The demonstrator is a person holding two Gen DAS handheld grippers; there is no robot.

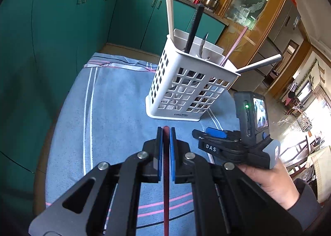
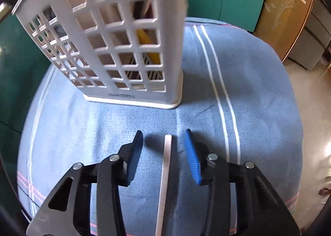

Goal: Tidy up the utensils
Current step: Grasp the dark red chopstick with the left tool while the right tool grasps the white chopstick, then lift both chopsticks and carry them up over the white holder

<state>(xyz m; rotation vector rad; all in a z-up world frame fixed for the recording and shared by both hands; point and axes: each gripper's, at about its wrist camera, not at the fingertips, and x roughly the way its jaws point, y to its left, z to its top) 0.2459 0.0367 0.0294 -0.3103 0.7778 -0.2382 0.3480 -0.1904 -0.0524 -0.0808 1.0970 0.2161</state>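
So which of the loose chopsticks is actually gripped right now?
The dark red chopstick, pinched in the shut left gripper. The white chopstick lies on the blue cloth between the right gripper's open fingers.

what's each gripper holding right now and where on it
The left gripper is shut on a dark red stick, clamped near its far tip. The right gripper is open around a white stick on the cloth, gripping nothing.
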